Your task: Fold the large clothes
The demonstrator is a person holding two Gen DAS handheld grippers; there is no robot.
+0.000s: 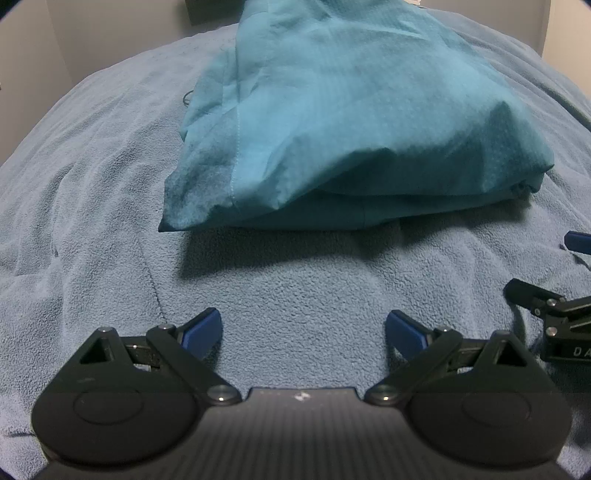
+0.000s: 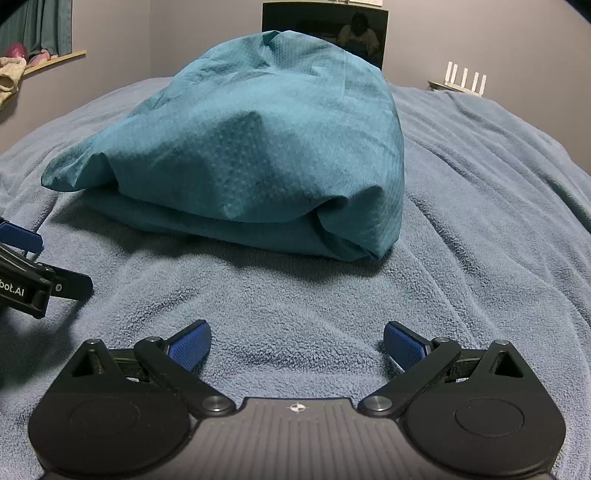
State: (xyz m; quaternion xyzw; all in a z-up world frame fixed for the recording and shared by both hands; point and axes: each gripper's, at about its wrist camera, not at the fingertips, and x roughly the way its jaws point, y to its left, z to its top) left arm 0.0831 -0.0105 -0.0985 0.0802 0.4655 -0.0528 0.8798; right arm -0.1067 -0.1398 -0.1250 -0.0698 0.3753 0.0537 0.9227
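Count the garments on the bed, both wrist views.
1. A teal garment, folded into a puffy bundle on the blue fleece blanket, ahead of both open grippers. More may be hidden behind it.

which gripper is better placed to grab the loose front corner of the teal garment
Left. The left gripper is open, and the garment's pointed loose corner sits nearer its side; the right gripper faces the bunched fold.

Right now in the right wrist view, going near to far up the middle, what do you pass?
right claw → bare blue fleece blanket → bunched teal garment → dark screen on the back wall
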